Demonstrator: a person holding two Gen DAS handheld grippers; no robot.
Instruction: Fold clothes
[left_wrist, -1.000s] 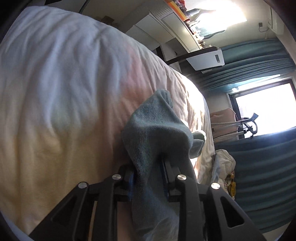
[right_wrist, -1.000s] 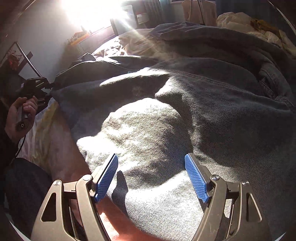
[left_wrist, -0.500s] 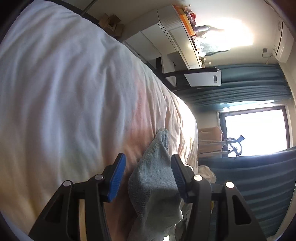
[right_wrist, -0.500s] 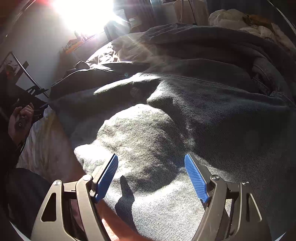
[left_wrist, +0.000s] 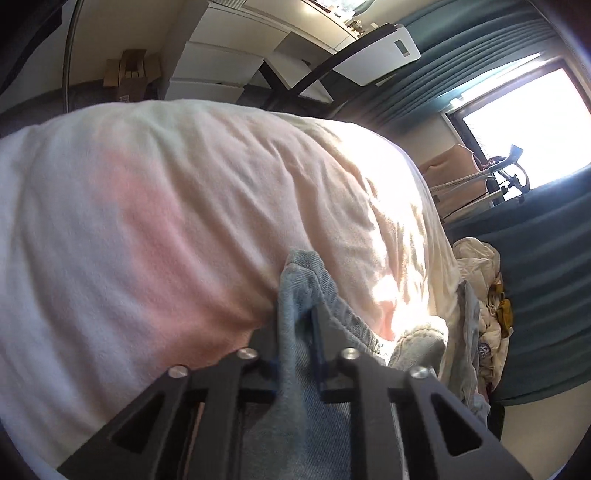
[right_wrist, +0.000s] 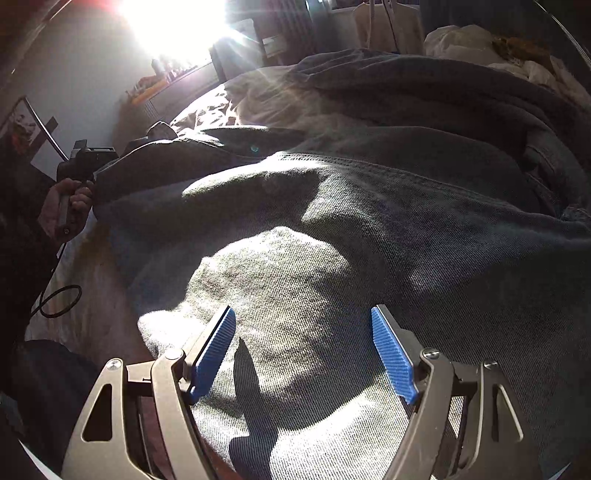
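Denim everywhere here: a big pair of dark blue-grey denim jeans (right_wrist: 369, 221) is spread across the bed with its pale cream-and-pink cotton sheet (left_wrist: 147, 221). The left gripper (left_wrist: 297, 354) has just been snapping closed, and now it's pinched tight on a hemmed edge of the denim, so I'd say this is the grab-a-corner step. The right gripper (right_wrist: 303, 354) hovers low over a sunlit patch of the same jeans, its 2 blue ribbed pads (right_wrist: 393, 360) spread wide, holding nothing.

Next move probably needs the right one to clamp a matching edge so both ends lift together, then carry the fabric over itself.

Around it: a rumpled heap of light clothes (left_wrist: 484, 295) off the bed's far edge, teal curtains (left_wrist: 546, 258) and a white drawer unit (left_wrist: 229, 62). The bunched folds look like the main nuisance, plus the glare.
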